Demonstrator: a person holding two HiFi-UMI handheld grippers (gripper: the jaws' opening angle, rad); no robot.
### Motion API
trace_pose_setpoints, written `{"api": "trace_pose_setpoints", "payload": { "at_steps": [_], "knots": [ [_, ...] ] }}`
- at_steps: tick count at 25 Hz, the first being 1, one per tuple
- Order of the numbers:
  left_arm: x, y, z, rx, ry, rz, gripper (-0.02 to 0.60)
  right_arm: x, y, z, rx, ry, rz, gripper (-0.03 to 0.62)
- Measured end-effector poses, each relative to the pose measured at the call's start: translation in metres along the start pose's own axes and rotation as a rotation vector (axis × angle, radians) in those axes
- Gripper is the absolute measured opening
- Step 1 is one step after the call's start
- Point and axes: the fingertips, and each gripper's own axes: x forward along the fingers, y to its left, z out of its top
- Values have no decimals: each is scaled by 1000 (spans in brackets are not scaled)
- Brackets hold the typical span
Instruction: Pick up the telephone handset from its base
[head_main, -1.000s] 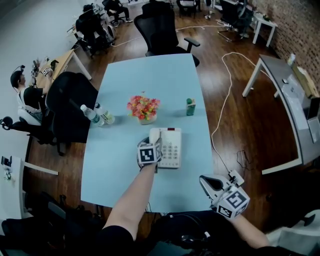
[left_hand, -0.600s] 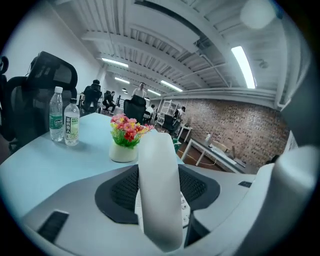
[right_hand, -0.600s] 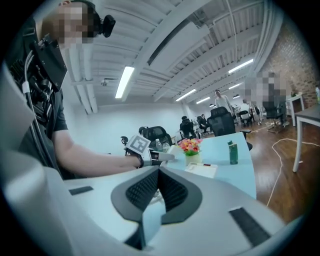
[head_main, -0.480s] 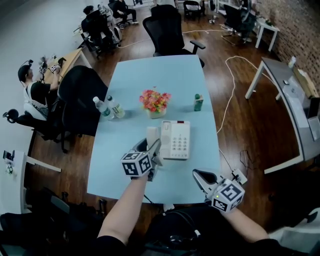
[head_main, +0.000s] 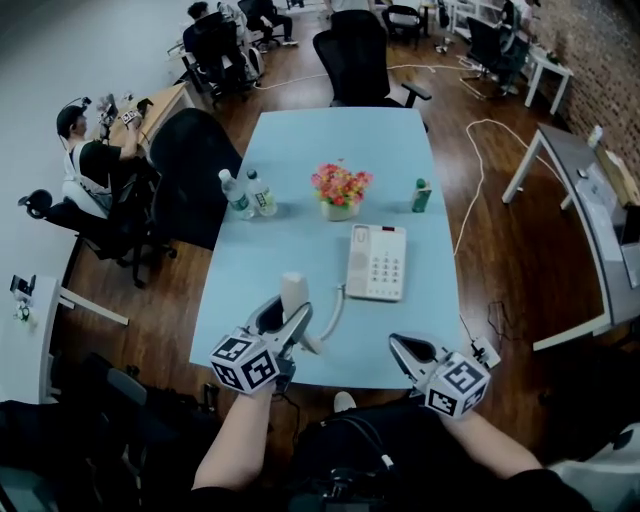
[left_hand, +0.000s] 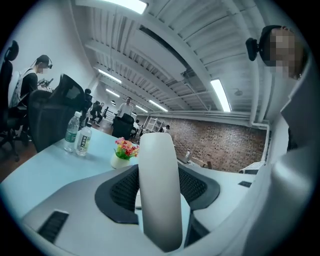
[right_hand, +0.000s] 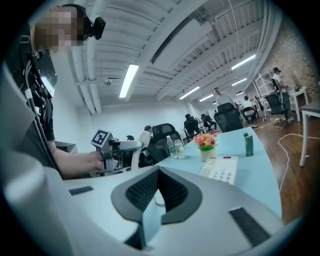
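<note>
The white telephone handset (head_main: 293, 296) is off its base and held upright in the air near the table's front edge. My left gripper (head_main: 285, 320) is shut on it; in the left gripper view the handset (left_hand: 159, 190) fills the space between the jaws. The white base (head_main: 377, 262) with its keypad lies flat on the pale blue table (head_main: 300, 240), to the right of and beyond the handset. A curly cord (head_main: 333, 310) links them. My right gripper (head_main: 405, 350) hovers at the front right edge, shut and empty; its view shows the base (right_hand: 220, 170) ahead.
A pot of flowers (head_main: 340, 190), two water bottles (head_main: 248, 194) and a small green bottle (head_main: 421, 196) stand beyond the base. Black chairs (head_main: 200, 165) flank the table's left and far end. A person (head_main: 90, 160) sits at left. A cable (head_main: 480, 170) trails on the floor at right.
My left gripper has lifted the handset off the base and drawn it back toward me and to the left. The right gripper has stayed near the front edge.
</note>
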Motion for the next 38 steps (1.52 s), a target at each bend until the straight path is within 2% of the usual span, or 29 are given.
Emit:
{"api": "trace_pose_setpoints", "payload": {
  "at_steps": [6,13,18,38],
  "knots": [
    [-63,15,-17,-28,-10,51,235,19,32,-15,-25,26,32,18],
    [-91,20,-19,-29,-24,69,235,28,55,-20,-55,38,66,17],
    [-92,13,-18,-17,-20,49,235,33,65,-21,-70,41,85,17],
    [-68,3,-22,-20,6,18,235,20,54,-20,-71,28,45,15]
  ]
}}
